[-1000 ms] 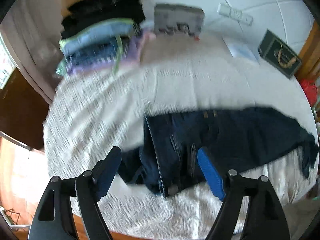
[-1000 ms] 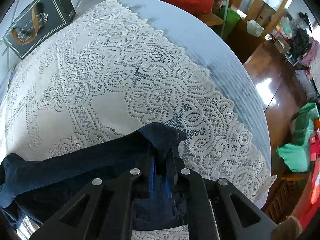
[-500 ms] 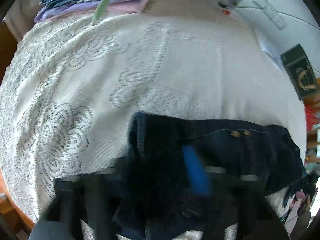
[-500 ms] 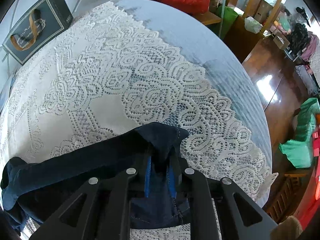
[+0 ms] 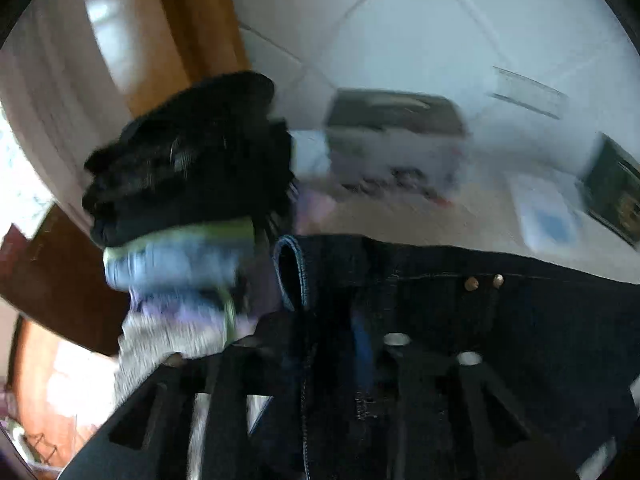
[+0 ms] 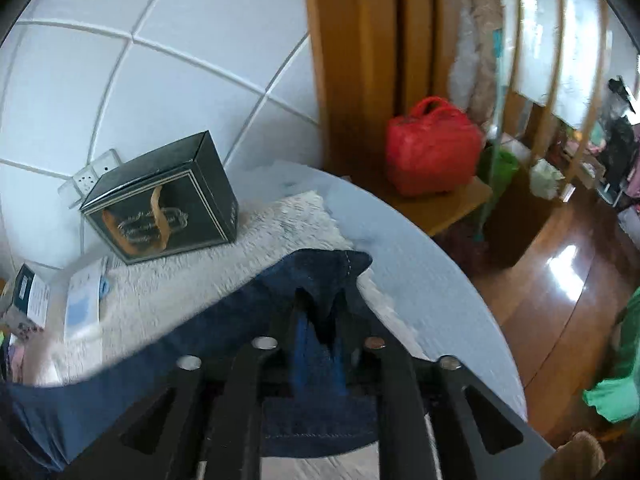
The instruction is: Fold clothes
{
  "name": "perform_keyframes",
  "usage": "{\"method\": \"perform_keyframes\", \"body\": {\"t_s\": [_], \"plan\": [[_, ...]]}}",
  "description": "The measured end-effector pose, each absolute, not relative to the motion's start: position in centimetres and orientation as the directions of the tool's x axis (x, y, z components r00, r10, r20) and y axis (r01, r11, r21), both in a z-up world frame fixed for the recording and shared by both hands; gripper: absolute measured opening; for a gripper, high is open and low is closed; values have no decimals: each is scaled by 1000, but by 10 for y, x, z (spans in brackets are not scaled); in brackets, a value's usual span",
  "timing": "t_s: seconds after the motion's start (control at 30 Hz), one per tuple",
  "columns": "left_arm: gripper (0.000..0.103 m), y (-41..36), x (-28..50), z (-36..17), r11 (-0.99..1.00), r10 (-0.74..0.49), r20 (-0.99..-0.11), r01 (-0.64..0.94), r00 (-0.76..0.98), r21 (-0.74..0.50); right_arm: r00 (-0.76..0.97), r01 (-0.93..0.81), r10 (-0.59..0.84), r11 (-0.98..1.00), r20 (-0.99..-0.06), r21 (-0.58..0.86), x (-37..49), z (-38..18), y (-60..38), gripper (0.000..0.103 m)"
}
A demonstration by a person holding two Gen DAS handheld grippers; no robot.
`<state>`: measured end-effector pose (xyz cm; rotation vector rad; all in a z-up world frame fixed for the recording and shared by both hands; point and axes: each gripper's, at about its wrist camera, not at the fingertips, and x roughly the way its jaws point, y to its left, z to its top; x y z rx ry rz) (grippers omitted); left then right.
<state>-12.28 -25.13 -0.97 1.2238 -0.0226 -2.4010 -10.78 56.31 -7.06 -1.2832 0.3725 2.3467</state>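
Dark blue jeans (image 5: pixel 460 312) hang between my two grippers, lifted above the round table. My left gripper (image 5: pixel 336 340) is shut on the jeans at the waistband, near two brass rivets (image 5: pixel 484 282). My right gripper (image 6: pixel 320 320) is shut on the jeans (image 6: pixel 320 272) at a leg hem. The cloth sags to the left in the right wrist view. The left wrist view is blurred by motion.
A stack of folded clothes (image 5: pixel 188 208) lies at the table's left. A grey box (image 5: pixel 394 136) and a dark gift box (image 6: pixel 164 208) stand by the tiled wall. A lace tablecloth (image 6: pixel 224 268) covers the table. A red bag (image 6: pixel 434 148) sits on a side stand.
My left gripper dropped onto the waistband and closed on it. Both grippers have lifted the jeans off the table and both views have tilted up toward the wall.
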Motion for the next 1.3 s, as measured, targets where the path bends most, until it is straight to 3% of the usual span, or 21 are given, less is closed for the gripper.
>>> {"method": "perform_keyframes", "body": {"t_s": [0.03, 0.07, 0.1, 0.2, 0.5, 0.8, 0.97, 1.13, 1.23, 1.27, 1.3], "plan": [[57, -254, -133, -15, -891, -414, -761, 392, -499, 228, -481, -489, 245, -872, -842, 25, -121, -66, 562, 64], [57, -254, -140, -19, -894, -404, -775, 388, -485, 223, -487, -482, 244, -876, -838, 25, -134, -62, 560, 76], [57, -254, -146, -23, -897, -394, -789, 384, -472, 218, -493, -476, 243, -879, -835, 25, -148, -57, 558, 80], [57, -241, -138, -36, -929, -332, -827, 308, -454, 205, -511, -455, 240, -890, -825, 22, -185, -45, 553, 80], [63, -241, -12, -115, -945, -231, -937, 290, -262, 152, -362, -451, 232, -891, -903, -48, -72, -119, 534, 80], [63, -268, 40, -157, -904, -275, -938, 388, -210, 179, -283, -460, 136, -888, -950, 10, 6, -154, 525, 81], [75, -278, 62, -173, -881, -302, -929, 435, -213, 187, -250, -460, 77, -887, -965, 49, 39, -169, 519, 87], [75, -288, 72, -170, -872, -247, -942, 477, -228, 114, -218, -461, 17, -883, -976, 87, 71, -185, 513, 87], [69, -286, 73, -169, -876, -254, -940, 467, -229, 123, -200, -453, 26, -889, -979, 69, 66, -200, 504, 86], [66, -285, 74, -168, -878, -259, -938, 462, -230, 129, -183, -447, 37, -893, -982, 49, 63, -205, 500, 82], [66, -284, 74, -168, -879, -264, -937, 457, -230, 135, -167, -438, 48, -898, -985, 30, 60, -210, 496, 65]]}}
